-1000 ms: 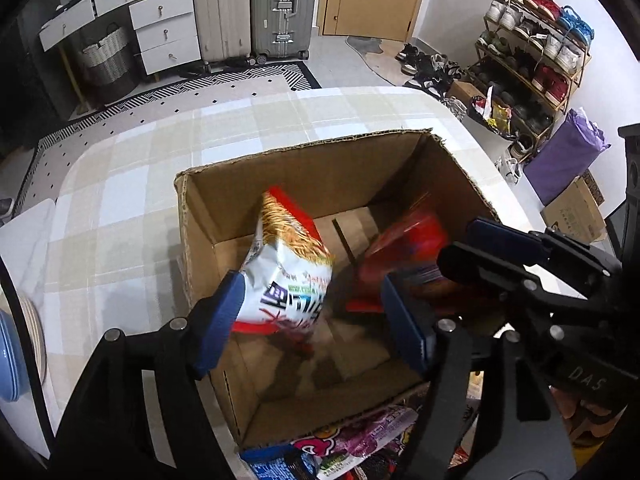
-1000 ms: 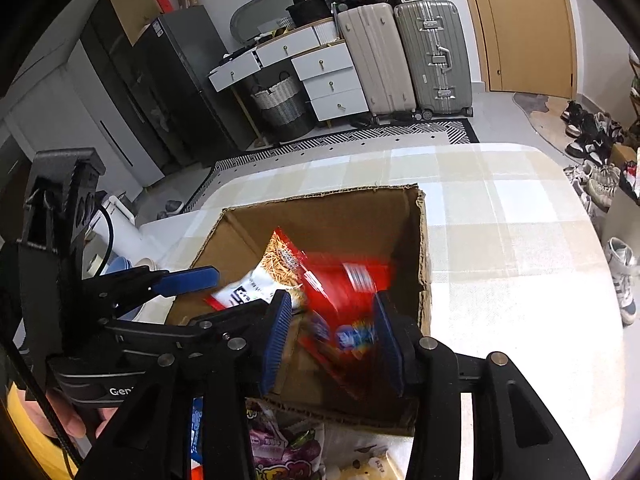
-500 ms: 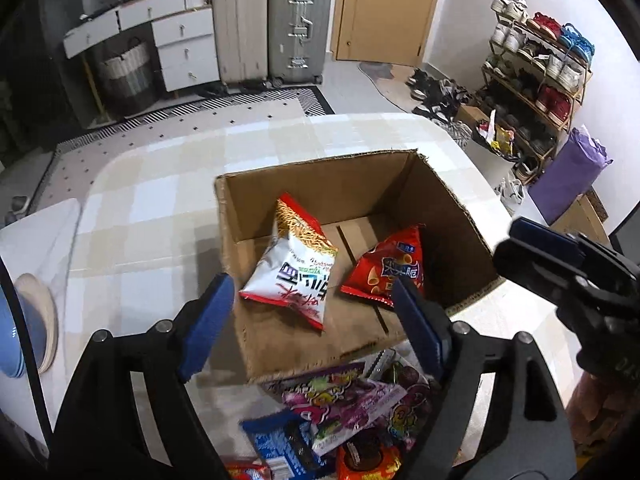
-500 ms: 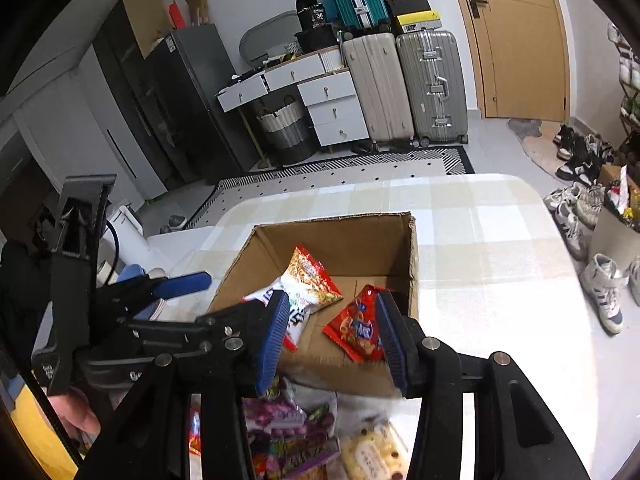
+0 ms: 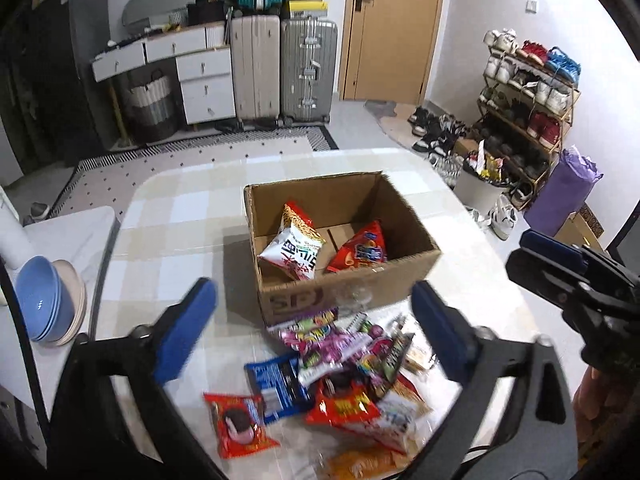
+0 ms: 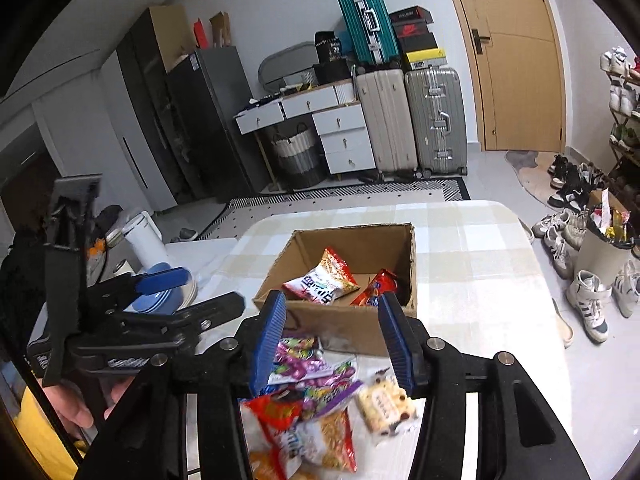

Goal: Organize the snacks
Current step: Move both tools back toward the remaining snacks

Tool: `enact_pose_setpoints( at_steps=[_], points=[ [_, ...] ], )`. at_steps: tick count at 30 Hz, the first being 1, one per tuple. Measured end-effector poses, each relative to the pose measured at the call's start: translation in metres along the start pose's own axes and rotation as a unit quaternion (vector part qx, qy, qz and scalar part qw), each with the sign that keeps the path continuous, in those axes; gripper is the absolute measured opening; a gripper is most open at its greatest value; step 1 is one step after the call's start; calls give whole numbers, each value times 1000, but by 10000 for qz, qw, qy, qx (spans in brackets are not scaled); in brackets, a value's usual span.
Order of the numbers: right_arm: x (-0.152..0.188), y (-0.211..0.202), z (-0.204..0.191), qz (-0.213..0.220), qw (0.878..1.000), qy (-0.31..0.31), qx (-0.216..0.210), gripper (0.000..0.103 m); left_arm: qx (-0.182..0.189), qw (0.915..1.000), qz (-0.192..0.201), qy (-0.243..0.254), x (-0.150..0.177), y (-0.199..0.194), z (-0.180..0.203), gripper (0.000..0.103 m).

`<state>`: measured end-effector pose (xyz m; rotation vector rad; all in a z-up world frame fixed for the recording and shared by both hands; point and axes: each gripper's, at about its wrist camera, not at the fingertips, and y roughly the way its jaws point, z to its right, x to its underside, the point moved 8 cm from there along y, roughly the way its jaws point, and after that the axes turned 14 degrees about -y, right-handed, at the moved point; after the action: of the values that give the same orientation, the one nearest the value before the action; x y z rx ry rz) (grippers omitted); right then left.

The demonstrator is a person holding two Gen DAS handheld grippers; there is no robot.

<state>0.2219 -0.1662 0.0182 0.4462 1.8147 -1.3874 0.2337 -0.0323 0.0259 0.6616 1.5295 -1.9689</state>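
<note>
Lying inside the open cardboard box (image 5: 344, 276) are two snack bags: a white-and-red noodle bag (image 5: 294, 246) leaning toward the box's left wall, and a red chip bag (image 5: 360, 250) toward its right, the two close together but whether they touch is unclear. The box stands near the middle of the checked tablecloth (image 5: 192, 216), its printed near wall facing the cameras. Just in front of that wall, toward the table's near edge, a loose pile of snacks (image 5: 340, 364) spreads out: a purple candy pack (image 6: 300, 364) touching the box's foot, a blue packet (image 5: 278, 382), a red packet with a round cake picture (image 5: 236, 424) at the pile's left edge, and a pale biscuit pack (image 6: 384, 402) at its right.

Both tools hang above the pile, holding nothing. The left gripper (image 5: 316, 322) has its blue pads (image 5: 188, 320) spread wide. The right gripper (image 6: 334, 344) likewise stands with its jaws parted, empty, over the purple pack and the box's near wall.

At the left edge, stacked blue bowls (image 5: 44, 304) sit on a white side surface (image 5: 76, 232). Beyond the table stand suitcases (image 5: 308, 72), a white drawer unit (image 5: 204, 88), a wooden door (image 5: 392, 28) and a shoe rack (image 5: 528, 96).
</note>
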Motion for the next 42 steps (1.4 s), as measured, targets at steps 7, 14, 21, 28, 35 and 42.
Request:
enact_pose_setpoints(
  at_steps=[7,14,21,28,35,42],
  points=[
    [17,-34,-21,174,9998,70,-29,61,158,9990,406,-19,27,-73,5,102],
    [37,-60,-45,305,9995,40,-78,67,158,9965,813,-143,57,-130,-3,102],
    [62,-72,-67,356,9991,-247,-23,77,186,9933,1078,-378,87,-165,-23,102],
    [91,-73,-69,315,9991,-299,2,87,117,9931,997,-608,123,-160,-51,102],
    [123,-59,-67,152,9996,-173,-166,88,120,9954,667,-671,163,-131,-71,102],
    [163,-31,-70,-203,9990,89,-396,88,152,9992,204,-324,205,-84,-65,102]
  ],
)
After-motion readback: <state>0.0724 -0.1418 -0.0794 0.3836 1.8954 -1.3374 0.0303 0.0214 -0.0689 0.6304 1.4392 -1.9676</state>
